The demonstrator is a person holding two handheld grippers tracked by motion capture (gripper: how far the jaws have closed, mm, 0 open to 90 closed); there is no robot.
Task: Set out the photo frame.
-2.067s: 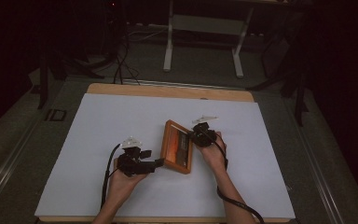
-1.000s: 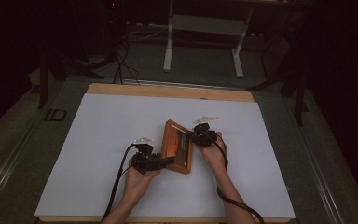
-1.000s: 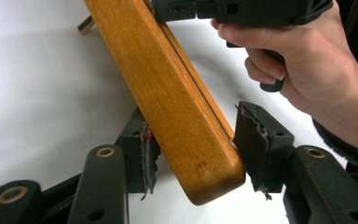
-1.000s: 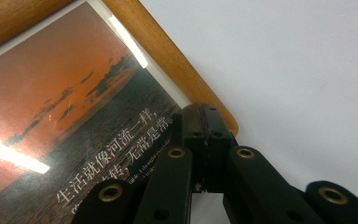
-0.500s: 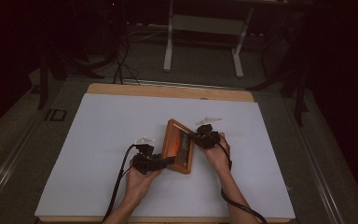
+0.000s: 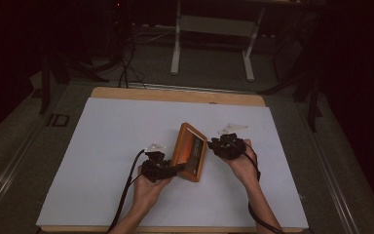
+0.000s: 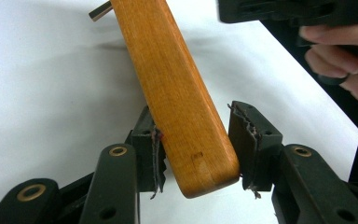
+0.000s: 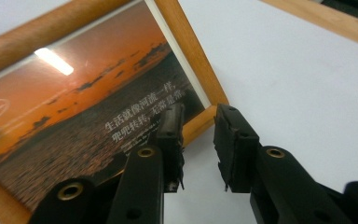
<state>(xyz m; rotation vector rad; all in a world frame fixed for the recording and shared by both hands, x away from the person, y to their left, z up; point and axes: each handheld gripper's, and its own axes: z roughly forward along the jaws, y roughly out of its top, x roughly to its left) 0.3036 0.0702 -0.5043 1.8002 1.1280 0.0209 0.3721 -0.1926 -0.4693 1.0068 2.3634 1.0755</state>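
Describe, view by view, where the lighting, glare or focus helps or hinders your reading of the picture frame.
High view: white table cover lit, surroundings dark, picture frame small. Left gripper view: wood grain sharp, shadow beside the frame. Right gripper view: a lamp's glare streak on the glass, print legible.

The white tabletop (image 6: pixel 102 146) lies bare from 9 through 12 o'clock of the wooden picture frame (image 6: pixel 191 152), and again from 1 to 3 o'clock past the right gripper (image 6: pixel 218 145). The frame stands tilted mid-tabletop, blocking any straight pass between the hands. The left gripper (image 6: pixel 177 169) crowds the frame's 7 o'clock corner.
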